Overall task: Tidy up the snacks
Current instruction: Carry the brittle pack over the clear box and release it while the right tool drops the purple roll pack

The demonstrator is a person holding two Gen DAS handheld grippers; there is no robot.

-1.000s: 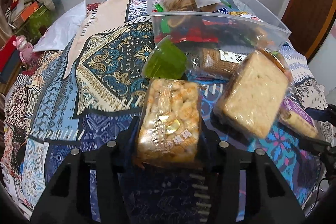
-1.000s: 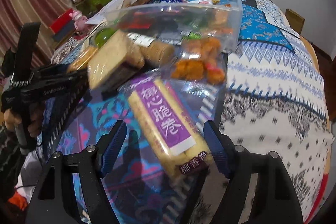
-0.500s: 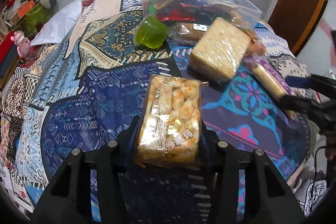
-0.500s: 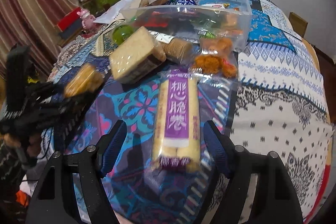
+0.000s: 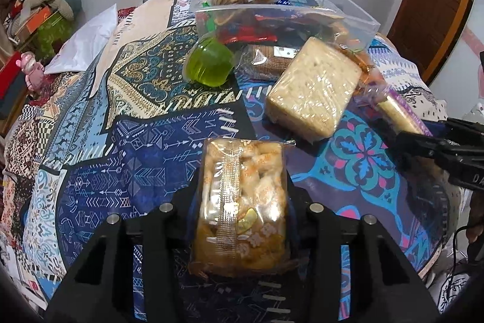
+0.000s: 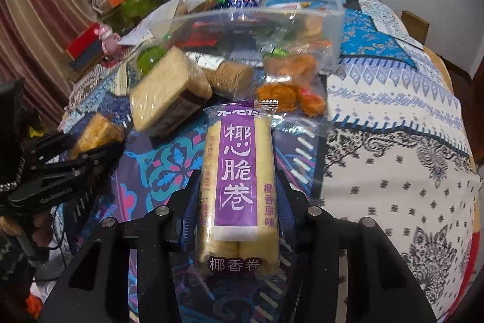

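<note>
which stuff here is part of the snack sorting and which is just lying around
Job:
left gripper holding cracker pack
right gripper holding purple roll pack
clear bin
wafer block
green jelly cup
biscuit roll

Lying about:
pink toy
pillow
boxes

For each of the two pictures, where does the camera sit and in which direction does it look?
Left wrist: sits on the left gripper, looks forward along its black fingers, shut on the rice cracker pack, toward the clear bin; the right gripper shows at right.
Right wrist: sits on the right gripper, shut on the purple roll pack, facing the same bin; the left gripper shows at left.
Shared: the bin, green jelly cup, wrapped cracker block, patterned cloth.
</note>
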